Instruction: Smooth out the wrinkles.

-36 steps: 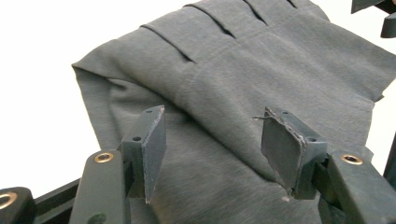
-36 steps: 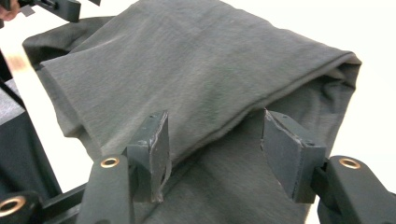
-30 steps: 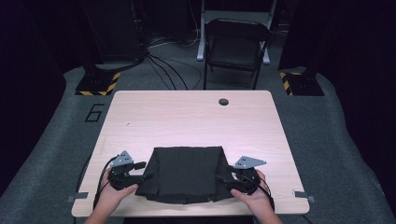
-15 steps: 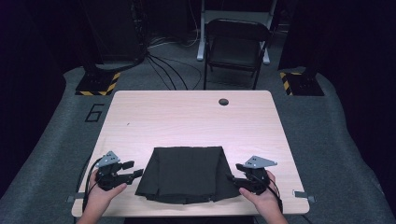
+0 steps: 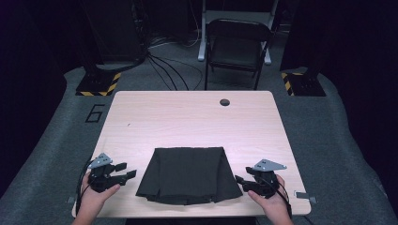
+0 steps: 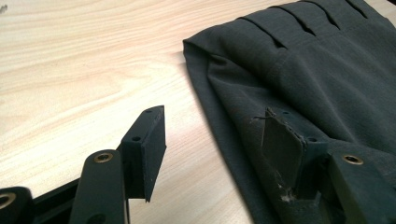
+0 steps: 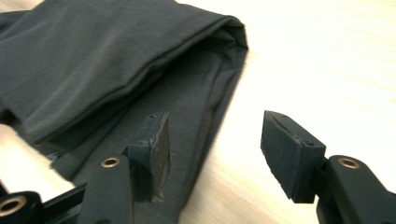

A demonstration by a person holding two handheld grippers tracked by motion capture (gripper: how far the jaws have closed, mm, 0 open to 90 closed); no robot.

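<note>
A folded dark grey cloth (image 5: 190,174) lies flat on the wooden table (image 5: 187,117), close to the front edge. My left gripper (image 5: 124,174) rests just off the cloth's left side, open and holding nothing. In the left gripper view the cloth (image 6: 303,70) has pleats along its far edge, and the gripper (image 6: 217,135) stands open with one jaw over the cloth's border. My right gripper (image 5: 240,180) sits open by the cloth's right front corner. The right gripper view has the folded cloth (image 7: 93,60) at the left, and the gripper (image 7: 215,140) is open over its edge.
A round cable hole (image 5: 225,102) sits near the table's far edge. A black folding chair (image 5: 237,47) stands behind the table, with cables on the floor. Two stand bases with yellow-black stripes (image 5: 97,84) flank the far corners.
Both grippers let go of the cloth's sides and drew outward and back toward the front edge. The cloth now lies flat.
</note>
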